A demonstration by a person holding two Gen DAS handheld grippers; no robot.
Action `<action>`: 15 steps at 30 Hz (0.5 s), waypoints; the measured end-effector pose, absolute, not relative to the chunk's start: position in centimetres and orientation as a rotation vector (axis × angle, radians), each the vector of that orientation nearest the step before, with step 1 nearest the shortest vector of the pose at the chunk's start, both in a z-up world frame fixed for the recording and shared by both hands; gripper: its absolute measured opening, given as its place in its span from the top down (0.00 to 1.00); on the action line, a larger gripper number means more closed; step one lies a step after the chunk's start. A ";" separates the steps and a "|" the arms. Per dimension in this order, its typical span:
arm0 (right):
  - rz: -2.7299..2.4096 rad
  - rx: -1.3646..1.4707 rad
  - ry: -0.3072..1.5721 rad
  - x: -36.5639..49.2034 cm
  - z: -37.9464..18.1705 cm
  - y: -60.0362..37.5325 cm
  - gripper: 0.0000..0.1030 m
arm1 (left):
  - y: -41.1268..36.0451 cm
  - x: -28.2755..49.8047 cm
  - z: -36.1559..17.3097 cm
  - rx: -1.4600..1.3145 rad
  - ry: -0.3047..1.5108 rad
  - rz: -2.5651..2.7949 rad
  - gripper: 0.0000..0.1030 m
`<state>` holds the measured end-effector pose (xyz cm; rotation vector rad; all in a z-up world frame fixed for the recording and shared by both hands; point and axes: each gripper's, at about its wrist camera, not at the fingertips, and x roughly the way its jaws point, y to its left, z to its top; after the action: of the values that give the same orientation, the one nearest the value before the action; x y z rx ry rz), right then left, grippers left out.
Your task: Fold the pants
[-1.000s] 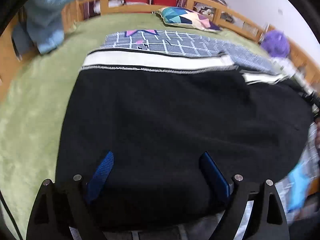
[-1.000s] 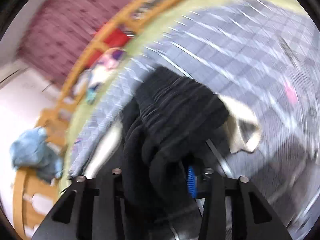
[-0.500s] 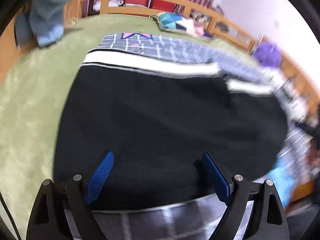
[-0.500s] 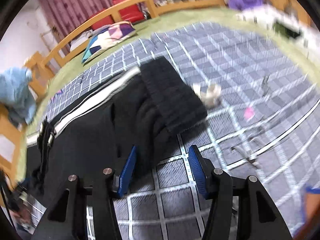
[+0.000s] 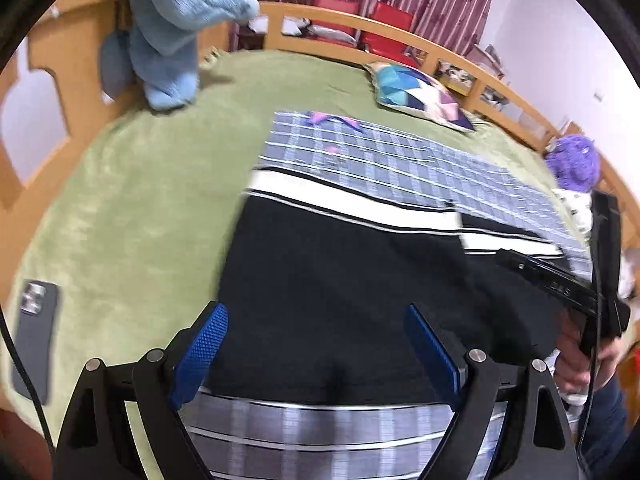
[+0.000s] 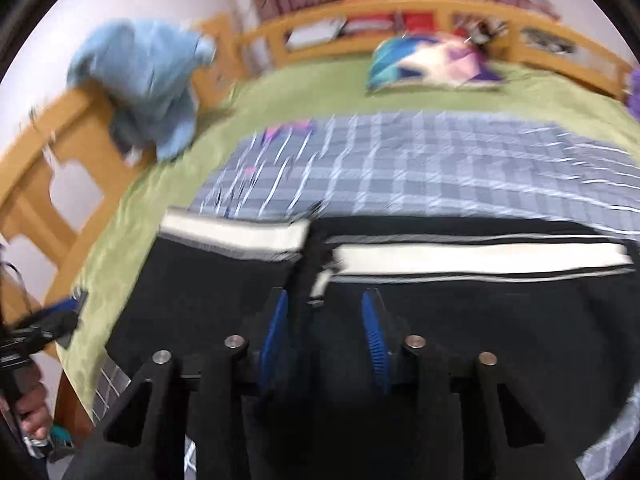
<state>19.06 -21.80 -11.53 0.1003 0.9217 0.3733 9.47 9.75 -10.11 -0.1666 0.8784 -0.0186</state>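
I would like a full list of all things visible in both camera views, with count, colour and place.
pants: one, black with white side stripe, spread on the checked sheet
checked sheet: one, grey-blue, on the green blanket
green blanket: one, covers the bed
pillow: one, multicoloured, far side of the bed
blue garment: one, light blue, hung on the wooden rail
wooden rail: one, tan, around the bed
phone: one, dark, on the blanket at left
purple object: one, far right
left gripper: fingers blue, open
right gripper: fingers blue, open
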 end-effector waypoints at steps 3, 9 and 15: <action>0.403 0.058 0.965 20.2 -13.8 -18.9 0.69 | 12.3 8.3 -10.7 -0.125 0.869 0.026 0.13; 0.408 -0.015 0.983 21.1 -15.9 -16.1 0.94 | 16.6 8.4 -13.4 -0.199 0.903 0.038 0.13; 0.377 0.199 1.013 22.4 -16.1 -20.4 0.90 | 17.3 9.1 -15.1 -0.219 0.917 0.017 0.13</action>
<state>22.38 -20.45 -16.06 0.1995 1.0131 0.3773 9.05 17.28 -15.14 -0.2194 0.9175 0.0174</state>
